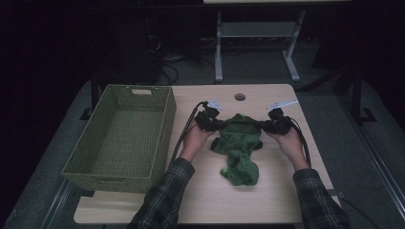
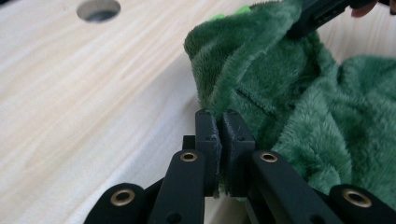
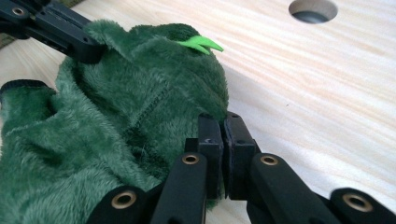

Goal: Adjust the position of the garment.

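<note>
Left gripper [image 1: 206, 118] clamped on green plush garment [image 1: 239, 143] edge, fabric pinched | right gripper [image 1: 277, 121] likewise clamped on opposite edge | garment mid-table [image 1: 210, 200], stretched between them | count: 2 grippers, 1 garment, 1 woven basket [image 1: 119, 138] at left | gripper views reveal bright-green tag [image 3: 201, 44].

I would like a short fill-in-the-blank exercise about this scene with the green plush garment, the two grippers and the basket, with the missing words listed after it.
1. The left gripper and the right gripper each pinch an edge of the plush garment, whose colour is ____.
2. The woven basket stands on the ____ side of the table in the high view.
3. The inside of the basket is ____.
4. The jaws of both grippers are ____ on the fabric.

Missing words: green; left; empty; shut
</note>
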`<action>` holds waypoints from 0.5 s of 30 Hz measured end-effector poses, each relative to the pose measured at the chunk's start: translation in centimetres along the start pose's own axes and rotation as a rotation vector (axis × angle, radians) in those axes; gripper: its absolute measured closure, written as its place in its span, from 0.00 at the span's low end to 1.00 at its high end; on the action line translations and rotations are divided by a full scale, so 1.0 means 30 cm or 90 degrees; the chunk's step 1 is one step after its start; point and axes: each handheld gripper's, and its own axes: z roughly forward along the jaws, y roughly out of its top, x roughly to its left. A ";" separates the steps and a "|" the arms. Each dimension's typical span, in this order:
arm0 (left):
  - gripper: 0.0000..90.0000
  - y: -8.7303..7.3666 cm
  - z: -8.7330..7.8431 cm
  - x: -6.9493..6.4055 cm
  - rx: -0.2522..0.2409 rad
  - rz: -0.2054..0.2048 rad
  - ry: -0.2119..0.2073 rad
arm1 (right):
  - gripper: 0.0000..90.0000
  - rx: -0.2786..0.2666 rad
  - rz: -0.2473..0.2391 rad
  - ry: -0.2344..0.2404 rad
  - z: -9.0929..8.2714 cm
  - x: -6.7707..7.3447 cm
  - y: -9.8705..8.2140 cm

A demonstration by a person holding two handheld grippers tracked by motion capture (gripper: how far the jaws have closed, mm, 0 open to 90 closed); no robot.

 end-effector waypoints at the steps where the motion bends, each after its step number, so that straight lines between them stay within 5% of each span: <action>1: 0.96 0.004 -0.008 -0.004 -0.002 0.005 -0.002 | 0.97 -0.001 0.004 0.001 -0.009 0.006 0.003; 15: 0.94 0.020 -0.110 -0.102 -0.042 0.039 -0.008 | 0.97 -0.026 -0.031 0.016 -0.113 0.074 0.013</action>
